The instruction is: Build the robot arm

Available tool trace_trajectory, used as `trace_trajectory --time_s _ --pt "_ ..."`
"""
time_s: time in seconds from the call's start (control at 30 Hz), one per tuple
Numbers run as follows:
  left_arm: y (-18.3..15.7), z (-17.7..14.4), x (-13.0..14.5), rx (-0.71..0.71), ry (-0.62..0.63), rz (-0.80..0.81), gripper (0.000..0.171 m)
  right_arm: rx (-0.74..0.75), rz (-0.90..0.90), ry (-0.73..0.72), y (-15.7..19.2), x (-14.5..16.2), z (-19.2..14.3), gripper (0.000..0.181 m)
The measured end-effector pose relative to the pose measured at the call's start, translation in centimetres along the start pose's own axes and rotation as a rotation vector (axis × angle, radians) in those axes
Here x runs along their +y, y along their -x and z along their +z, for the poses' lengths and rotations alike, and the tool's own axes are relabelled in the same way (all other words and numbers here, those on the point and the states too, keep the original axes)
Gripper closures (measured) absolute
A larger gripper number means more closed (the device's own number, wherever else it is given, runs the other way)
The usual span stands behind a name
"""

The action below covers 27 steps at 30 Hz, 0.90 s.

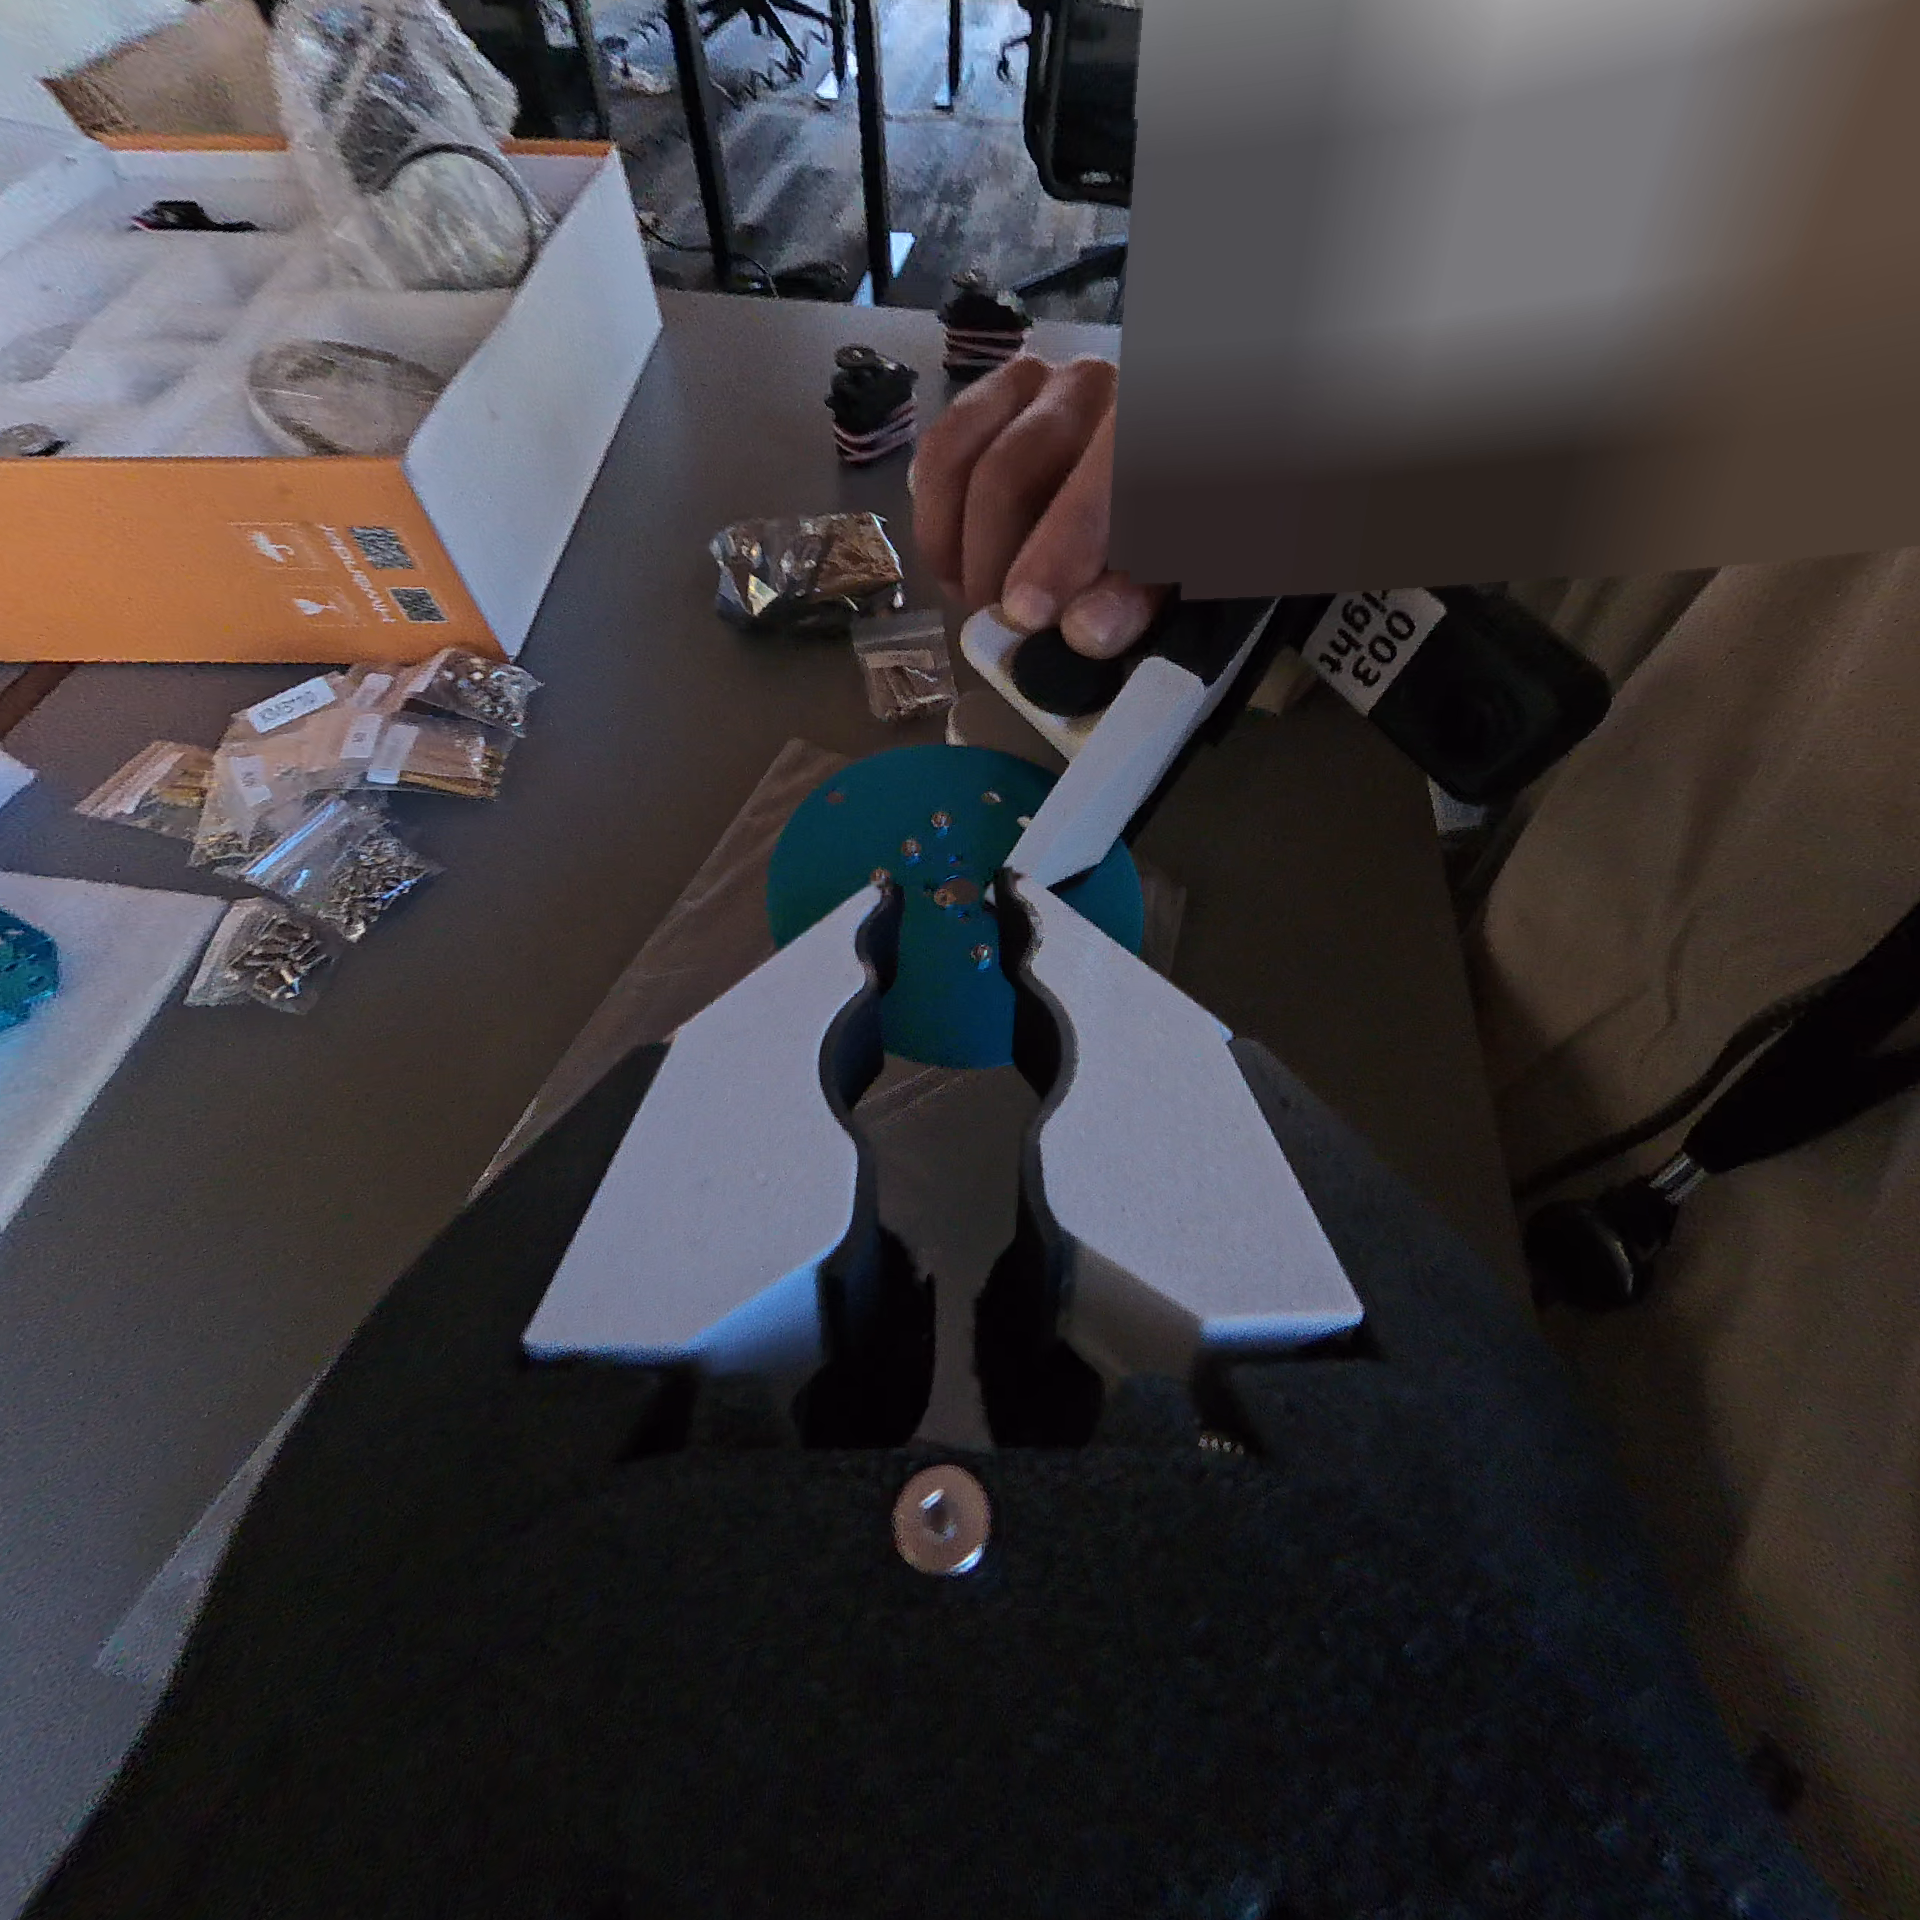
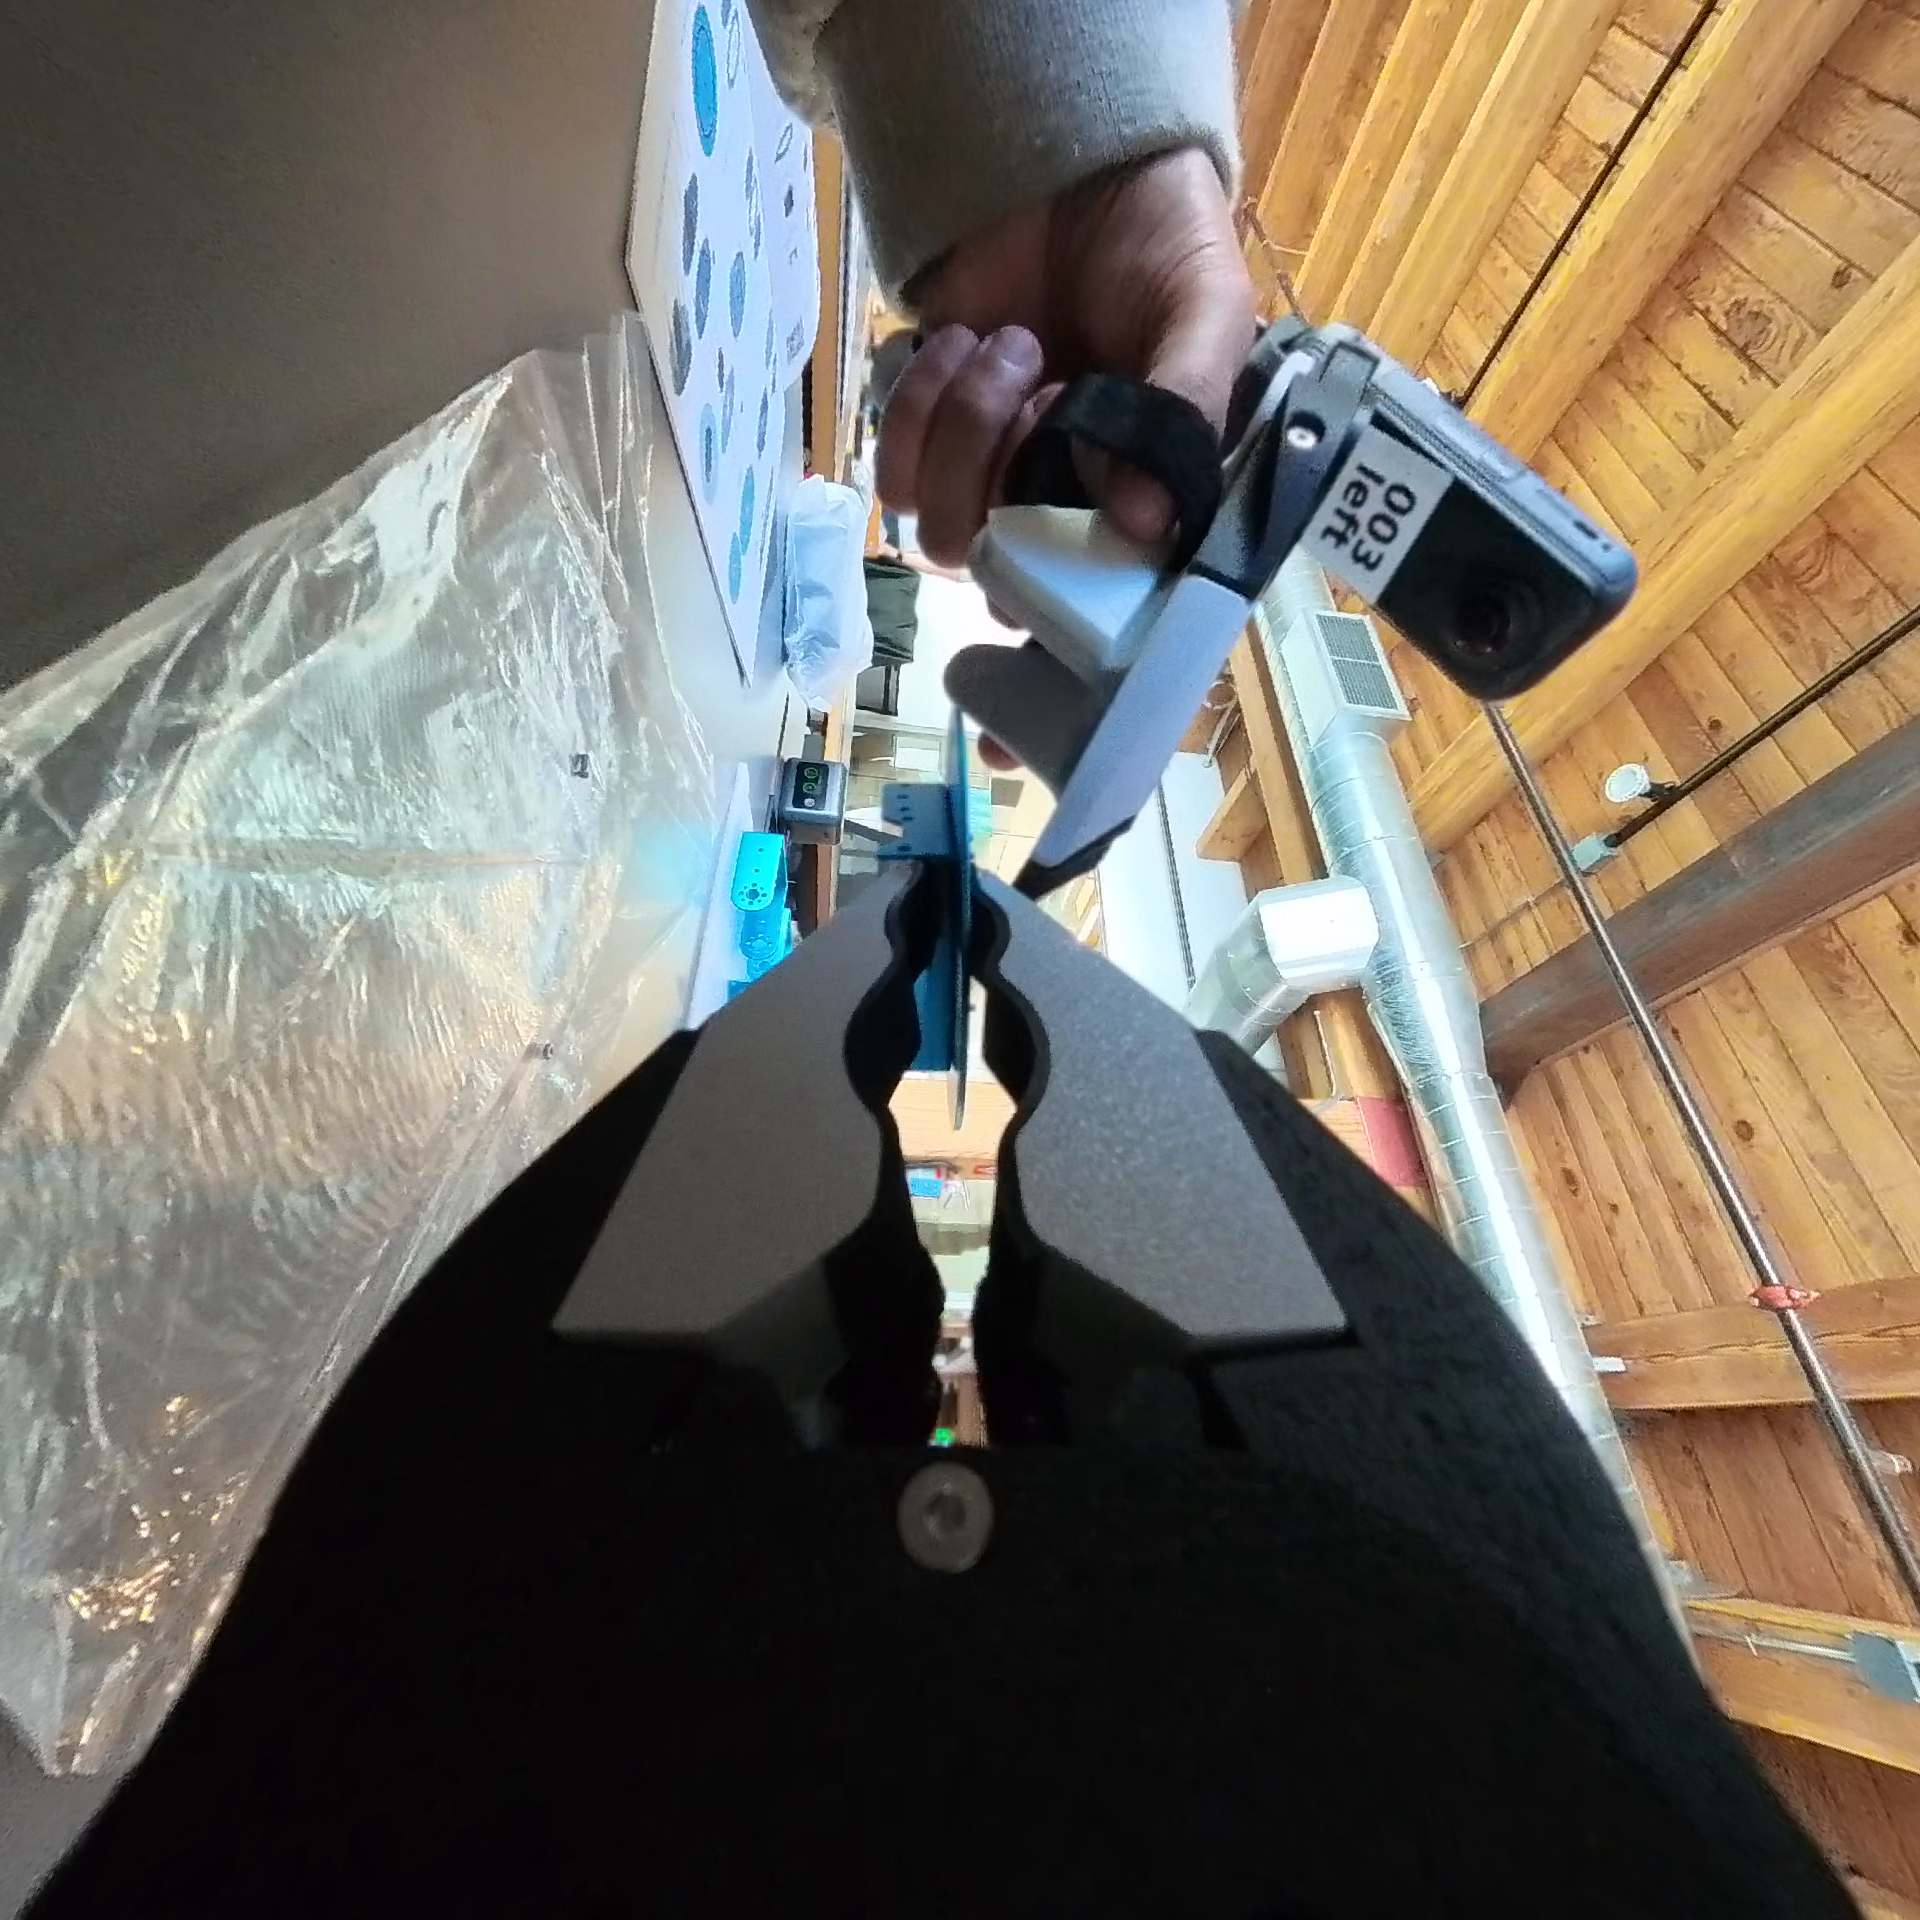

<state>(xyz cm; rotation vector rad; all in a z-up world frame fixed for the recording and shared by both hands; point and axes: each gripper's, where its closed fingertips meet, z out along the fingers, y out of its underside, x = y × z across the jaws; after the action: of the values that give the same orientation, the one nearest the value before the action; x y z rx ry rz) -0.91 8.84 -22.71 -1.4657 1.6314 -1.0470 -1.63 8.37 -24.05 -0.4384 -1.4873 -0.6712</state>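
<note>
A teal round disc [image 1: 862, 831] with several small holes is held flat above the table. My right gripper [image 2: 951, 899] is shut on its rim; the disc shows edge-on [image 2: 961, 1039] between the dark fingers. A small blue bracket [image 2: 912, 826] sticks out from the disc's underside. In the left wrist view one white finger of the right gripper [image 1: 1101, 779] lies on the disc's far right. My left gripper [image 1: 940, 883] hovers over the disc's face with a narrow gap between its tips and nothing in it. It also shows in the right wrist view [image 2: 1049, 868], close to the disc.
An orange and white box [image 1: 260, 561] stands at the left. Bags of screws [image 1: 343, 790], a foil bag [image 1: 805, 566] and two black servo motors [image 1: 871, 410] lie on the grey table. A clear plastic sheet [image 2: 312, 831] lies under the disc. Blue parts [image 2: 753, 894] sit beyond. Only a small space, under 4 cm, lies between the two pairs of fingers.
</note>
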Motion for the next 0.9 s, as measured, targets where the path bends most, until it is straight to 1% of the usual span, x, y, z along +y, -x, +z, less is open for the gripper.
trace_trajectory --time_s 0.13,0.47,0.67,0.9 --pt "0.0 0.6 0.6 0.032 0.065 0.028 0.157 -0.011 0.008 -0.005 0.1 -0.2 0.0 0.179" --pt "-0.2 1.4 1.2 0.087 0.135 0.055 0.162 -0.036 0.011 -0.009 0.3 -0.5 0.0 0.178" --pt "0.0 1.2 1.7 0.085 0.153 0.059 0.165 -0.053 0.008 -0.007 0.6 -0.5 0.0 0.179" --pt "0.0 1.2 2.4 0.068 0.191 0.110 0.170 -0.073 0.001 -0.004 1.2 -0.6 0.1 0.179"
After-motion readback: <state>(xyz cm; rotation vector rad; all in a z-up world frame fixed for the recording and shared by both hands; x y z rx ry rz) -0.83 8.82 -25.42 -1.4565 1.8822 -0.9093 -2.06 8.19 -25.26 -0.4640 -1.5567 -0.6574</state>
